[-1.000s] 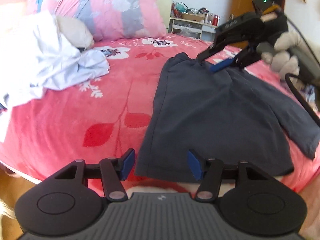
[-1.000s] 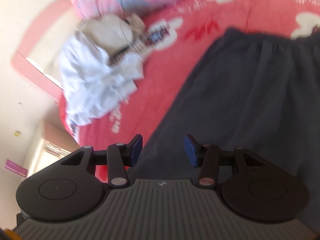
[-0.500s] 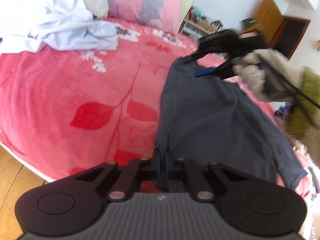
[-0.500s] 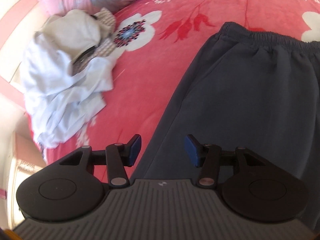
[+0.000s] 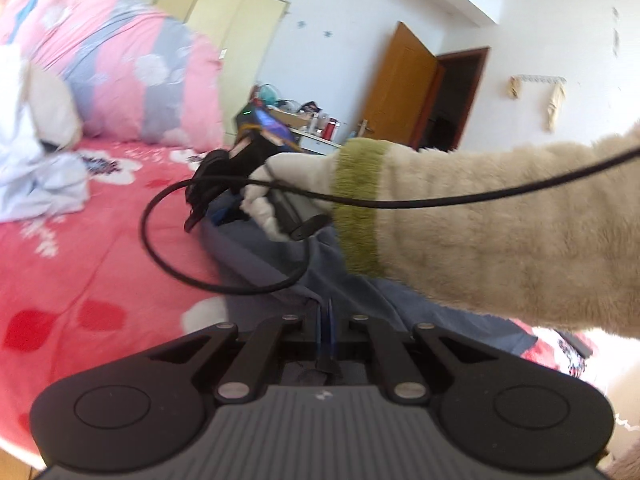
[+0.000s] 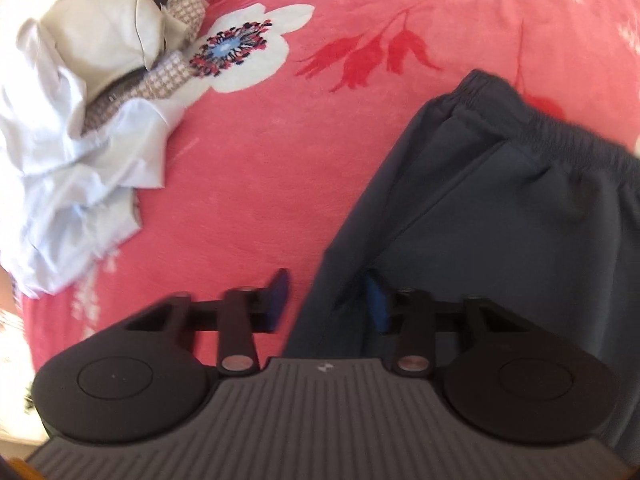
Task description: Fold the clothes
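Note:
Dark blue shorts (image 6: 500,220) with an elastic waistband lie on the red floral bedspread (image 6: 280,168). My left gripper (image 5: 326,332) is shut on a fold of the shorts (image 5: 252,248), holding that part up off the bed. My right gripper (image 6: 326,304) is open, low over the shorts' left side edge, and the fabric edge sits between its blue pads (image 6: 278,300). In the left wrist view the right gripper (image 5: 200,216) is held by a hand in a fuzzy beige sleeve (image 5: 500,232), which hides much of the shorts.
A heap of pale blue and cream clothes (image 6: 80,152) lies at the left of the bed. A pink and grey quilt (image 5: 132,72) is piled behind. A black cable (image 5: 160,252) loops over the bedspread. A cluttered shelf (image 5: 308,124) and a wooden door (image 5: 400,92) stand beyond.
The left gripper went from open at the shorts' hem to shut on it, then rose and moved forward with the fabric. The right gripper came down to the shorts' left edge, still open.

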`<state>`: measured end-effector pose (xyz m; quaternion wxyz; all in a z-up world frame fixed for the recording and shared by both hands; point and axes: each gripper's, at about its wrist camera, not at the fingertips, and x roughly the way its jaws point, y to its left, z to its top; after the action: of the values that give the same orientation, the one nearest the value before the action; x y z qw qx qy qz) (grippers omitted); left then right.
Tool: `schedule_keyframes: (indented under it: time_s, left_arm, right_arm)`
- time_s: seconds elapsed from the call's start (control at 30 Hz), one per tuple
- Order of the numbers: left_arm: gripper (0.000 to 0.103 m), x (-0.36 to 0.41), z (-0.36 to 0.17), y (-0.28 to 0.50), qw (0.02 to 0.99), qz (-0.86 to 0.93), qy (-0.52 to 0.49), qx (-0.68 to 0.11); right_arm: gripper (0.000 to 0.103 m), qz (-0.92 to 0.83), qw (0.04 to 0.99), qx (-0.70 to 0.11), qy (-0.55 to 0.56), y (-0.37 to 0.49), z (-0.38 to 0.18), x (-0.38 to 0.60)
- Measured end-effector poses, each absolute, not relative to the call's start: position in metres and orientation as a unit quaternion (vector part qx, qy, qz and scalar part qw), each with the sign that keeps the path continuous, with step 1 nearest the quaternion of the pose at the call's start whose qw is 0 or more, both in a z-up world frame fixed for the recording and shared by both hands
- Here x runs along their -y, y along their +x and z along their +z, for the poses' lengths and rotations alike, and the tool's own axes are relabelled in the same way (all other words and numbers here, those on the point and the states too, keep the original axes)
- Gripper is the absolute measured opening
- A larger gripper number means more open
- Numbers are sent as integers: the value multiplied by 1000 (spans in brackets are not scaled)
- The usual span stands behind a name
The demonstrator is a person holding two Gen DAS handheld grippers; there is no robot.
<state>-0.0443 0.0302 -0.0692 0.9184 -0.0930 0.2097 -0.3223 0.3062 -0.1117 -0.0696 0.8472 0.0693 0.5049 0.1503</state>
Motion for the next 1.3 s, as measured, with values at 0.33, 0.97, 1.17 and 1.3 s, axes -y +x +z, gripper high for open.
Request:
schedule_keyframes:
  time_s: [0.33, 0.97, 1.17, 1.3]
  left_arm:
    - [4, 25, -48, -25, 895, -401, -97, -171]
    - [4, 241, -58, 18, 799, -565, -67, -195]
    - [4, 246, -73, 19, 793, -560, -42, -236]
    - [4, 239, -71, 27, 798, -551, -25, -241]
  right_arm:
    - [1, 167, 882, -428, 104, 295, -28, 185]
    - [0, 103, 921, -350, 136, 272, -1, 453]
    - [4, 79, 912, -367, 164, 279, -55, 497]
    - [5, 78, 895, -354, 259, 258, -67, 534]
